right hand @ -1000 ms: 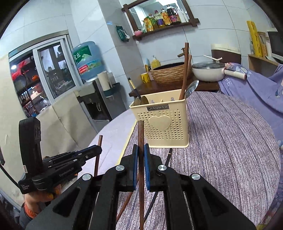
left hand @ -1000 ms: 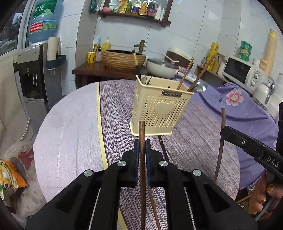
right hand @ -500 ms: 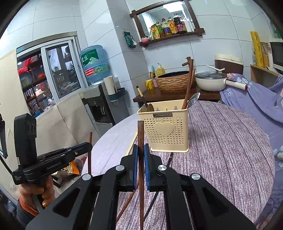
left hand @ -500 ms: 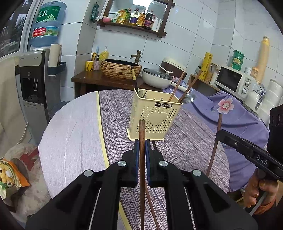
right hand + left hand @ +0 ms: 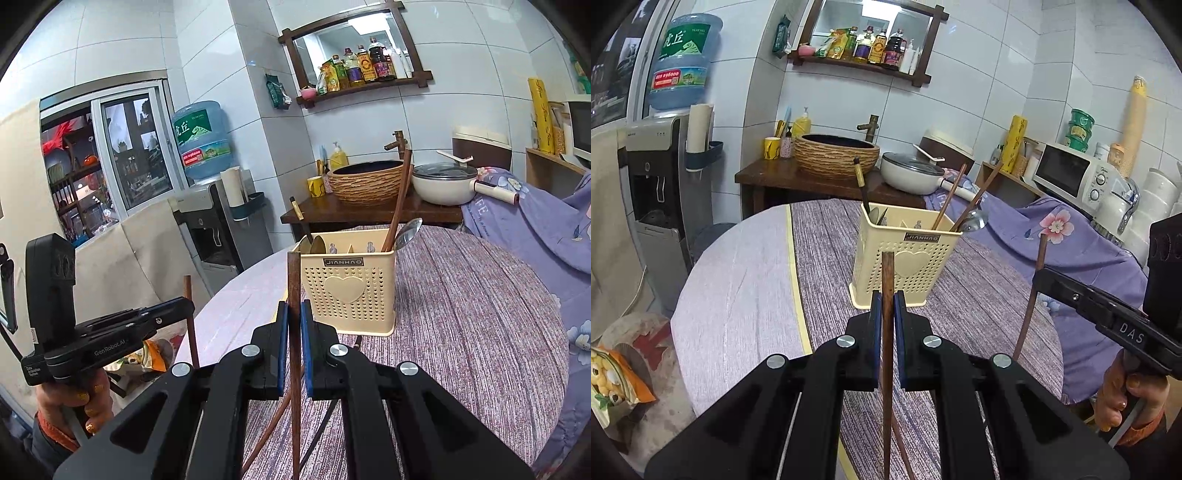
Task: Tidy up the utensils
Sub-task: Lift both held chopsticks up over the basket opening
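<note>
Left wrist view: both grippers' fingers clamp a vertical chopstick each; lift tips above the utensil holder rim, then lower straight in.

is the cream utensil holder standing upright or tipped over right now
Upright. The cream utensil holder sits flat on its base on the table, open top up, with chopsticks and a spoon sticking out.

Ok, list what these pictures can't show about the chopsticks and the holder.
- Left chopstick: lower end cut off by the left view's bottom edge.
- Right chopstick: lower end cut off by the right view's bottom edge.
- Holder: its wall hides the lower parts of the utensils inside, in both views.
- Loose chopsticks on the table: partly hidden behind the right gripper.
</note>
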